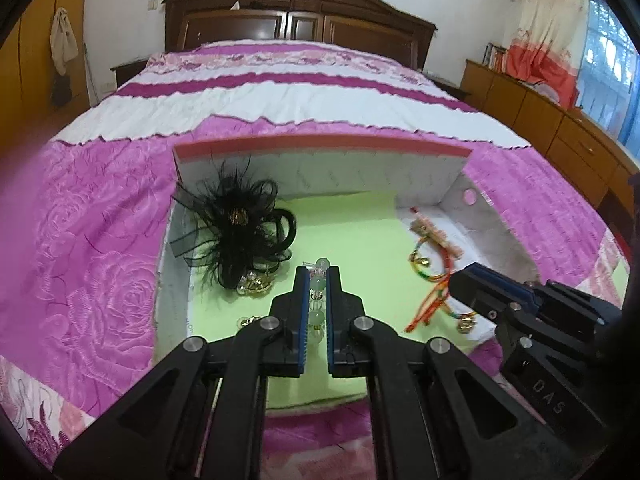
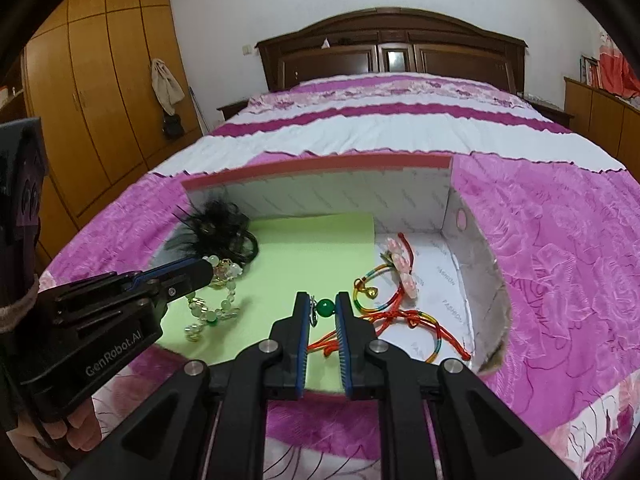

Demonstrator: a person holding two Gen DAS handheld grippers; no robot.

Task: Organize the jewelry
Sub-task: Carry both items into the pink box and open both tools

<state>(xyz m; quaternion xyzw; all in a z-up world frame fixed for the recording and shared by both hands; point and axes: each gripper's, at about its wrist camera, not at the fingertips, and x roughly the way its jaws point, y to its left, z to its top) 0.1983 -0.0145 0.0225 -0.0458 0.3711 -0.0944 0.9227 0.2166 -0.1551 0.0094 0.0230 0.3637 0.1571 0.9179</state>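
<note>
A white cardboard box (image 1: 440, 178) (image 2: 472, 248) lined with green paper lies on the bed. My left gripper (image 1: 318, 278) (image 2: 206, 270) is shut on a string of pale green beads (image 1: 317, 285); in the right wrist view the pale green beads (image 2: 208, 314) hang from it down to the green paper. My right gripper (image 2: 324, 306) (image 1: 456, 286) is shut on a dark green bead (image 2: 326, 306) with a small silver hook beside it, low over the box's front. Both grippers point down into the box, left of the coloured cords.
A black feather hairpiece (image 1: 240, 224) (image 2: 216, 226) fills the box's back left corner, gold and crystal pieces (image 1: 254, 286) by it. Coloured cord bracelets with gold bells (image 1: 426, 274) (image 2: 396, 316) and a pink flower clip (image 2: 400, 262) lie at the right. A pink quilt (image 1: 92, 264) surrounds the box.
</note>
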